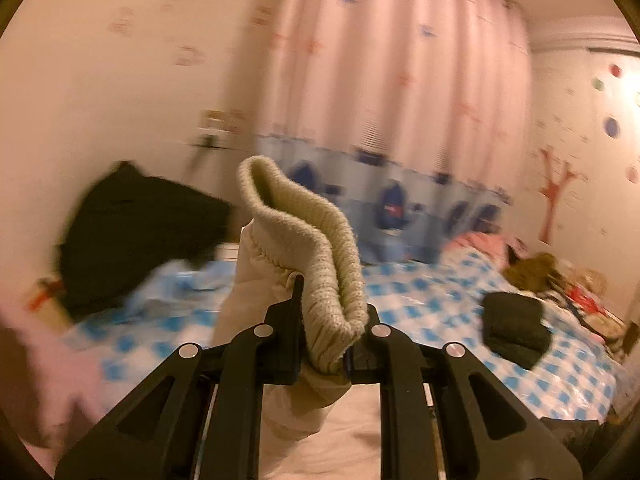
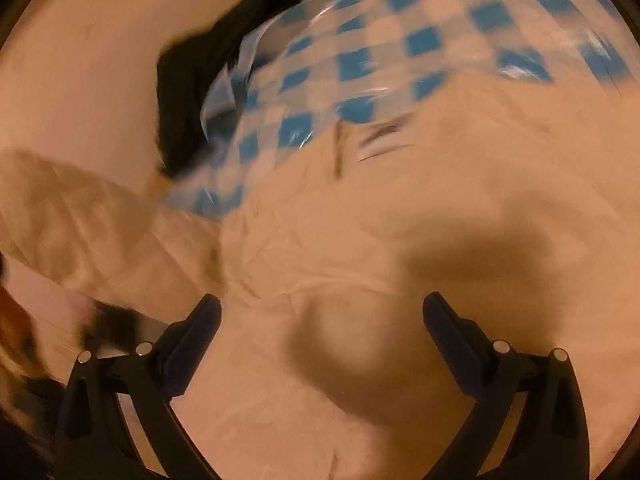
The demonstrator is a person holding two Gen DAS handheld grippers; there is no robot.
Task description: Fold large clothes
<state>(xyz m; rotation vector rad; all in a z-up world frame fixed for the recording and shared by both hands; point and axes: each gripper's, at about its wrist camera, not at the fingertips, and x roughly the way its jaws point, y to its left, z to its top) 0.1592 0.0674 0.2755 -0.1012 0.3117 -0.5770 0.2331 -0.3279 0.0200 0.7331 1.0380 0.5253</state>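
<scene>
Left gripper (image 1: pixel 324 360): jaws nearly closed, clamped on the ribbed knit cuff (image 1: pixel 308 248) of a cream jacket (image 1: pixel 304 400). The cuff stands up out of the jaws and curls over at its top; the gathered sleeve end sits just behind the left finger (image 1: pixel 294 320). The gripper points a little below level, across the bed toward the curtain (image 1: pixel 400 80).

Right gripper (image 2: pixel 322 332): jaws wide apart, nothing between the two fingers (image 2: pixel 192 344), pads touching nothing. It is tilted downward over the cream jacket (image 2: pixel 360 220), which is spread out and fills most of that view. One soft shadow lies on the fabric between the fingers. The view is motion-blurred.

Location of garment: the jacket lies on the bed, over a blue-and-white checked plastic sheet (image 1: pixel 440 300), with one sleeve lifted by the left gripper.

Count:
- grippers: two, one gripping, one empty
- cream jackets: one
- dark garments in the left view: two, namely a black heap (image 1: pixel 132 240) at the far left of the bed and a folded dark piece (image 1: pixel 516 328) on the checked sheet at right
- a mixed pile of clothes (image 1: pixel 560 280) at the far right edge; number of items cannot be told.

In the right view one black garment (image 2: pixel 192 92) shows beside the checked sheet (image 2: pixel 360 48).
</scene>
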